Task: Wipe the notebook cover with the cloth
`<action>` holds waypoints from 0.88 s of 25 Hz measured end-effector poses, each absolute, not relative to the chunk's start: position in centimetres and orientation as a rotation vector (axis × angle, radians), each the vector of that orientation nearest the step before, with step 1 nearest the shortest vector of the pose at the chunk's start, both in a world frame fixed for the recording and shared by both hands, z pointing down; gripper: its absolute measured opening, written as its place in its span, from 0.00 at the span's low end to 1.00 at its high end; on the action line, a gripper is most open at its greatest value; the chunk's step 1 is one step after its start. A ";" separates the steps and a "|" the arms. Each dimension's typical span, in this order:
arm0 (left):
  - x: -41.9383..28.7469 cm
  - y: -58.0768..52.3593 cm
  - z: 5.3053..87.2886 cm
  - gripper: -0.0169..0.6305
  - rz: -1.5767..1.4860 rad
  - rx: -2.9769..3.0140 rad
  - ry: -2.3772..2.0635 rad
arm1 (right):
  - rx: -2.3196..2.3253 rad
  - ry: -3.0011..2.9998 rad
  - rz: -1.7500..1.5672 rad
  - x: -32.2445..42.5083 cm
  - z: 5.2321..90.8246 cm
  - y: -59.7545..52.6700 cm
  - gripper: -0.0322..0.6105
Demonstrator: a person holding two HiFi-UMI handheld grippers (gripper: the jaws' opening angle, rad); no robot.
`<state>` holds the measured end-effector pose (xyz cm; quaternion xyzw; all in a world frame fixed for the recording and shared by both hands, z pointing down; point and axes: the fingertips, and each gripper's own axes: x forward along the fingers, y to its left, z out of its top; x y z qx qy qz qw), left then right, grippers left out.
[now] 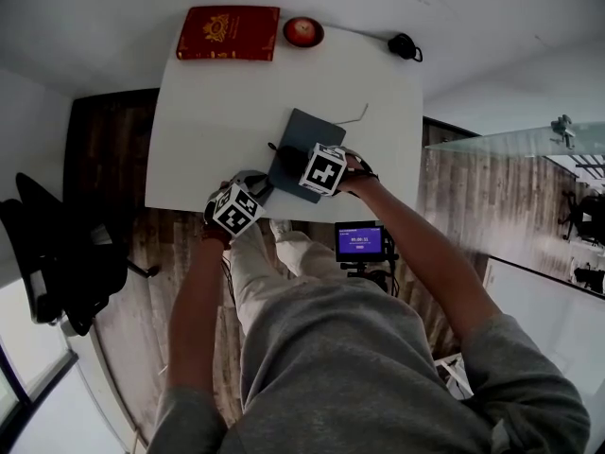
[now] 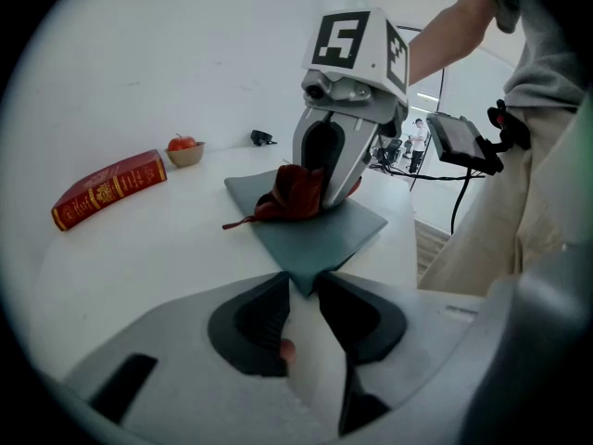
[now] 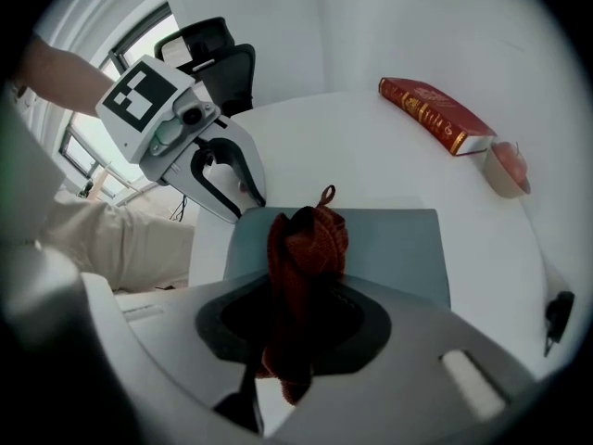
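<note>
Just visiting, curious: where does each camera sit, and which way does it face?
Head view: on the person's head, facing steeply down; table, both arms, legs, left gripper, right gripper.
Left gripper view: on the left gripper, facing the notebook and right gripper; own jaws below.
Right gripper view: on the right gripper, facing down onto the cloth; own jaws below.
All share the notebook.

Grey-blue notebook (image 3: 398,248), rust-red cloth (image 3: 306,239), white table (image 3: 324,146).

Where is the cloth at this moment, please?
In the right gripper view, the cloth sits low in the centre, pinched by the right gripper and resting on the grey notebook, near the table's front edge.
</note>
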<state>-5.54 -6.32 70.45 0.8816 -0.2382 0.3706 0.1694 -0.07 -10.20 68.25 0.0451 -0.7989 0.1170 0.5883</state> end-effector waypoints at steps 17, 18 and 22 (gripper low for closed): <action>-5.6 -6.4 70.4 0.18 1.050 2.505 -0.674 | 0.010 -1.883 0.245 -1.3 68.2 -6.5 0.21; -5.6 -6.4 70.4 0.18 1.050 2.505 -0.674 | 0.008 -1.886 0.244 -1.3 68.2 -6.4 0.21; -5.5 -6.4 70.5 0.18 1.053 2.509 -0.681 | -0.008 -1.890 0.237 -1.2 68.2 -6.1 0.21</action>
